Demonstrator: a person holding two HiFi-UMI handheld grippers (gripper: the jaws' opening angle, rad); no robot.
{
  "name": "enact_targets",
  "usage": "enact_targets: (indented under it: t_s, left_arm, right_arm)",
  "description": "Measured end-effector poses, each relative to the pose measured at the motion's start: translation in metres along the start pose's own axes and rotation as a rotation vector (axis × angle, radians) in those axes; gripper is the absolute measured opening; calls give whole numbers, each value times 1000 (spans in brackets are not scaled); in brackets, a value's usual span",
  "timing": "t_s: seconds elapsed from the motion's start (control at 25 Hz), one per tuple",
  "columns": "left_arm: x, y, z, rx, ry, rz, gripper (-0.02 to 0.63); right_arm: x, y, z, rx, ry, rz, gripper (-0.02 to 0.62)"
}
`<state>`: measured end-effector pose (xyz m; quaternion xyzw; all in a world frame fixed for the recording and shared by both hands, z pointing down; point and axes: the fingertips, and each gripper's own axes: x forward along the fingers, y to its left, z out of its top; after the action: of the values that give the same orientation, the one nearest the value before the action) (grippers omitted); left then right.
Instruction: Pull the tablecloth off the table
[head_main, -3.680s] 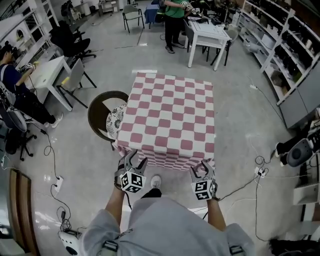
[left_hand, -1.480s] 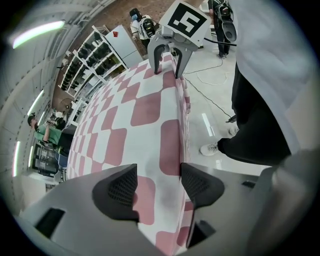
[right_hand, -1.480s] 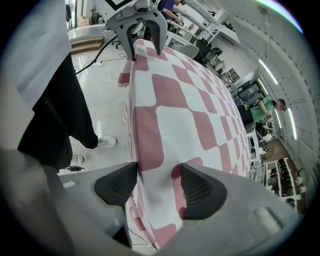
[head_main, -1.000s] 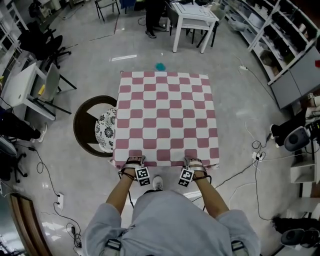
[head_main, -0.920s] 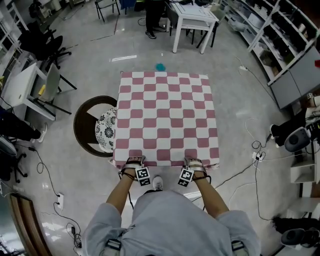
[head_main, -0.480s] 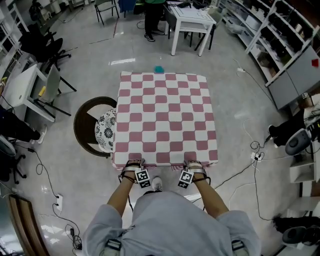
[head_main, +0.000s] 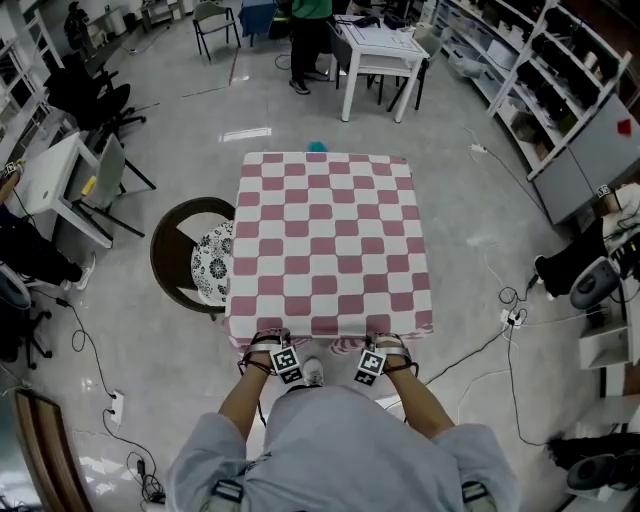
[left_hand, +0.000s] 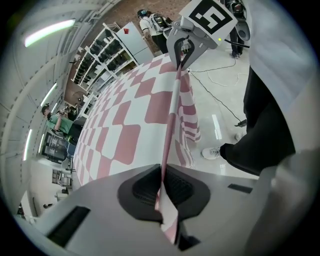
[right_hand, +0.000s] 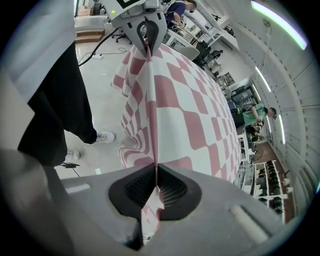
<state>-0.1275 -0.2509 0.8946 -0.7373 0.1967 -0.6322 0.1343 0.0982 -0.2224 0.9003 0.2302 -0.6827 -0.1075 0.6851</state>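
**Both grippers clamped on the near hem of a checked tablecloth**

Seen from above, a pink-and-white checked tablecloth (head_main: 330, 240) lies flat over a square table hidden beneath it, its edges hanging down the sides. The person stands at the cloth's near edge with both arms reaching forward.

The left gripper (head_main: 268, 342) has its jaws pressed together on the hem close to the cloth's near-left corner. The right gripper (head_main: 386, 343) is clamped the same way close to the near-right corner. In each gripper view a thin fold of cloth runs straight between the ribbed pads and out behind them, and the hem stretches as a taut ridge across to the other gripper.

A white shoe (head_main: 313, 372) shows on the floor just under the cloth's near edge, between the grippers. Just left of the cloth sits a round dark stool (head_main: 198, 205) with a patterned cushion (head_main: 213, 262). Beyond the cloth's far edge, well apart, a white table (head_main: 375, 45) stands beside a person in a green top (head_main: 310, 30).
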Motion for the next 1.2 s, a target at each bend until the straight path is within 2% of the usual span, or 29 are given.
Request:
enact_targets:
  t_s: [0.16,0.32,0.44,0.6,0.8,1.0,1.2]
  left_arm:
    - [8,0,2,-23,13,-22,8]
    - [-8,-7,0,-39,23,-44,8]
    - [-24,-13,4,-75,17,-36,8]
    - [-50,-24,11,-142,12,-4,8]
    - [-67,-8,15,-233,11,50,8]
    - [-110,-65,23,-309,-14,145,8]
    - [-149,-97,35,-434,-67,195,8]
  right_arm:
    - [6,0,-2,5,-15,19,9]
    - [-12,7,-1,12,-22,35,9]
    - [-27,11,-4,58,-40,29,9]
    - [-50,19,-11,151,-80,17,9]
    - [-69,1,-11,224,-123,-25,9]
    - [-107,59,-34,284,-182,-93,9]
    - [-145,82,-51,392,-245,-124,9]
